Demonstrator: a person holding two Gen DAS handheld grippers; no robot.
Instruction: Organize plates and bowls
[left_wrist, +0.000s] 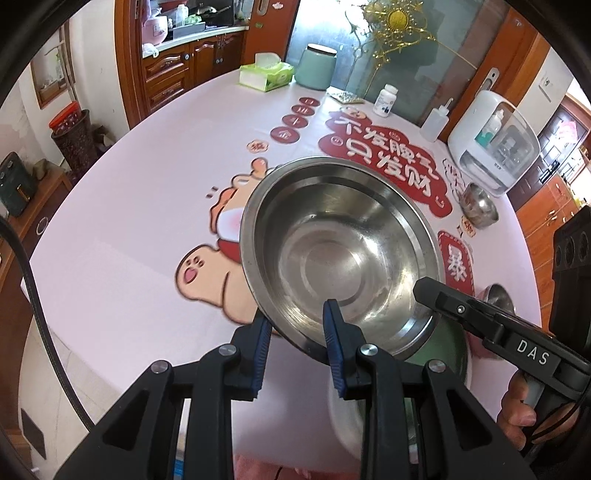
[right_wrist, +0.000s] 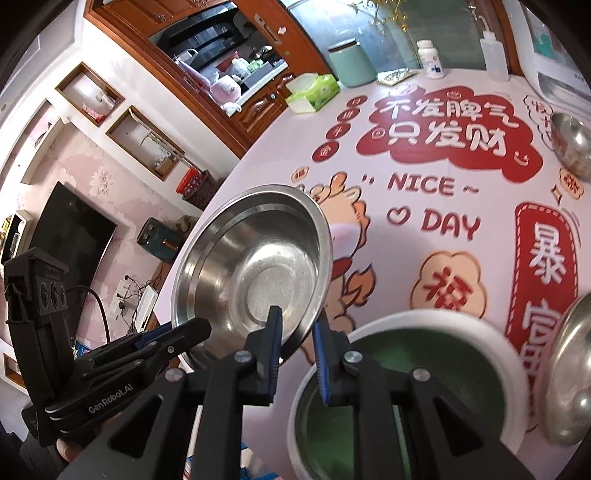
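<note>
Fingers (left_wrist: 334, 328) of both the left gripper (left_wrist: 295, 332) and right gripper (right_wrist: 297, 328) pinch the wide shiny steel bowl's (left_wrist: 332, 251) near rim, carrying it tilted above the counter (left_wrist: 129, 206), likely to nest into the green-lined white bowl (right_wrist: 424, 369) below, so level first.

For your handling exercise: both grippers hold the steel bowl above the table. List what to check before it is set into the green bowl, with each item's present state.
1. Left gripper clamped on steel bowl rim: ok.
2. Right gripper clamped on the rim: ok.
3. Steel bowl empty: ok.
4. Steel bowl level: not ok, tilted.
5. Green bowl empty: cannot tell, blurred and partly hidden.
6. Steel lid clear of green bowl: ok, beside it.
</note>
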